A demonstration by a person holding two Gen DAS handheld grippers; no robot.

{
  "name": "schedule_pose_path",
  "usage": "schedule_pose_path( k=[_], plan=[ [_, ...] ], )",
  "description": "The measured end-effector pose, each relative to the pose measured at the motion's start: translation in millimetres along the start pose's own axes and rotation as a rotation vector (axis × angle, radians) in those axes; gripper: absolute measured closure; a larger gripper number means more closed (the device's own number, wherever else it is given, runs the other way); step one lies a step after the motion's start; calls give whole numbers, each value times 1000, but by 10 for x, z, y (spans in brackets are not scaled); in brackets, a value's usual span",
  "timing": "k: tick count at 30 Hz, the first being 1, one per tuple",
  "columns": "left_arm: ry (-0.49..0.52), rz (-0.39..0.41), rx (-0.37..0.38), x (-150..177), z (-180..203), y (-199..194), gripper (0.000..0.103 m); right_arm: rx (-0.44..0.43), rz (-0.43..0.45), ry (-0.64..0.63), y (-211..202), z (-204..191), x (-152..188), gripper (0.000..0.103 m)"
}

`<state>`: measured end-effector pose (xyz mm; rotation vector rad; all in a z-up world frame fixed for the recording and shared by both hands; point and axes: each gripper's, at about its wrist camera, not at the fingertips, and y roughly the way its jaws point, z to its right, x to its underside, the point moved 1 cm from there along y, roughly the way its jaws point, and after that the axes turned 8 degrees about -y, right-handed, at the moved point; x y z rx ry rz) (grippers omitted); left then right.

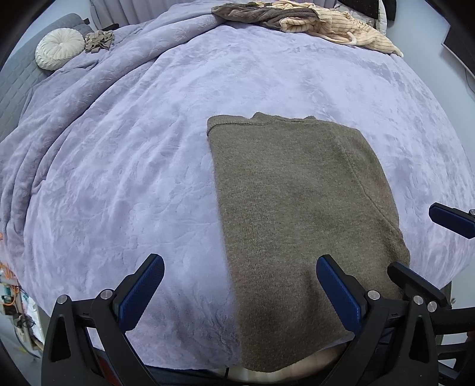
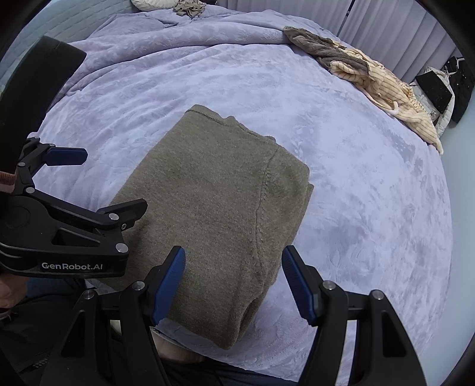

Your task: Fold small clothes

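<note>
Jaws of left gripper [image 1: 240,292] spread wide, right gripper [image 2: 234,285] likewise (both empty), above folded sweater [image 1: 297,207].

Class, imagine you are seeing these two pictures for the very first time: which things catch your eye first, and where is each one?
First comes the olive-brown knitted sweater, lying folded into a neat rectangle on the lavender blanket at the near edge of the bed. Next are the blue-padded claws: the left claw and the right claw both hang open over the sweater's near end, gripping nothing. Far across the bed lies a heap of unfolded clothes, cream striped and grey-brown.
</note>
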<state>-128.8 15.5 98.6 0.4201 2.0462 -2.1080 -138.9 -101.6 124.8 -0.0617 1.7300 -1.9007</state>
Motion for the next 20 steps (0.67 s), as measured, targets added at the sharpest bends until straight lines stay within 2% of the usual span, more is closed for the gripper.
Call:
schedule_pose_path(
  k=[20],
  plan=[
    [11,14,-24,34,36,-72,0,-5,10,5,-25,13,32,32]
  ],
)
